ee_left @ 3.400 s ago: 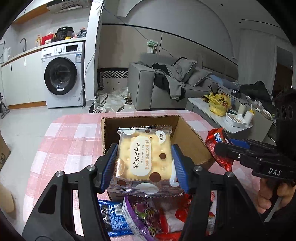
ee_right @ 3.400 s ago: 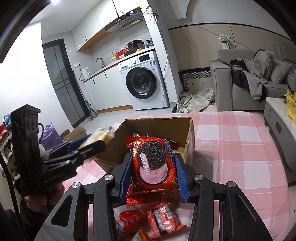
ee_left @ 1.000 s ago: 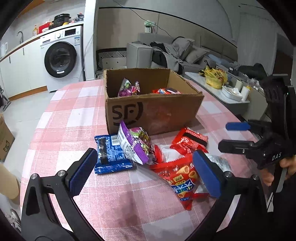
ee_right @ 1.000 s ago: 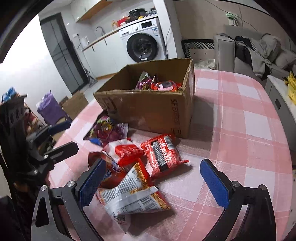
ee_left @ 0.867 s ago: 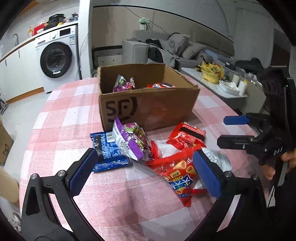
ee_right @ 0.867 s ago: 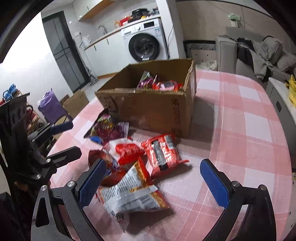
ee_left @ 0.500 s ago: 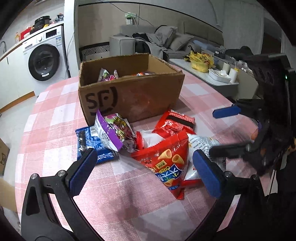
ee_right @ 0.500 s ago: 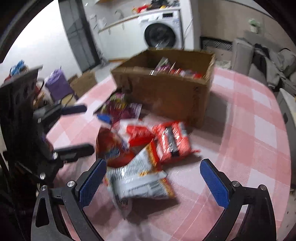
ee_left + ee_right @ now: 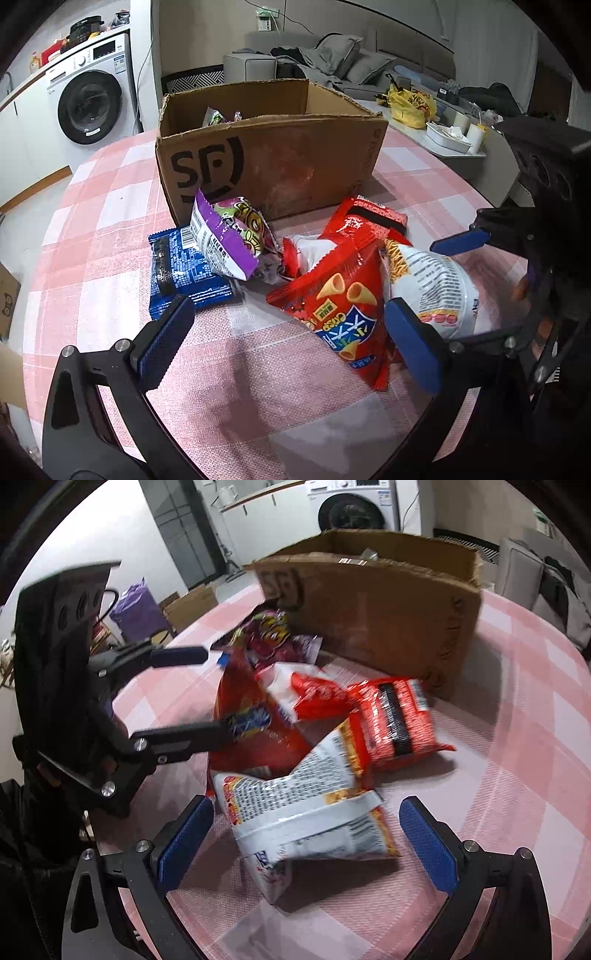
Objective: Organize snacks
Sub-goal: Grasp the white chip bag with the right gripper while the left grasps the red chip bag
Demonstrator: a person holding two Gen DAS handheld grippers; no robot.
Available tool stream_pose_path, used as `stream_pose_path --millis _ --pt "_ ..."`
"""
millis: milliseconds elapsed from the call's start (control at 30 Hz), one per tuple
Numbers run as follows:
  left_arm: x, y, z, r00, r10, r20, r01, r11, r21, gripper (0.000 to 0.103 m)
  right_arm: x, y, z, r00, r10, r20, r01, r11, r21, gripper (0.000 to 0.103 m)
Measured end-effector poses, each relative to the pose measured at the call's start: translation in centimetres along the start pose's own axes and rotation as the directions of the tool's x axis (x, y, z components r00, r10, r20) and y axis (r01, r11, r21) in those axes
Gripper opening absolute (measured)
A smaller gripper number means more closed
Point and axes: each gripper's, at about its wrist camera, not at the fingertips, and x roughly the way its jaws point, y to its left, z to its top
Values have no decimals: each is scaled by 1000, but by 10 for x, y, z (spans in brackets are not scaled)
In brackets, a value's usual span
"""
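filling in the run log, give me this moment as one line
left gripper: open over red cone-snack bag | right gripper: open around white noodle bag | cardboard box: partly filled

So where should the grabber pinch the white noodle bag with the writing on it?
Probably across its puffy middle, coming down from the near side. The white noodle bag lies flat on top of the pile, nearest the open right gripper, whose blue pads already sit on either side of it. Nothing covers it.

Both wrist views low, close, facing snack pile [image 9: 332, 280], cardboard box [image 9: 273, 162] shared
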Motion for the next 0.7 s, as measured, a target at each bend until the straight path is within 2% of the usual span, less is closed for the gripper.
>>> stream_pose_path --millis 333,433,700 --pt "8 0 -2 1000 -23 -7 23 999 -38 103 14 -1 0 1000 -13 -21 13 1000 -2 102" --pt "10 -1 -3 1000 -21 -11 20 999 -33 103 7 -5 -1 1000 13 2 -13 1000 -9 91" --pt "10 -1 -3 1000 -19 -7 19 999 -32 103 -12 -19 -7 999 -8 42 8 1000 -8 76"
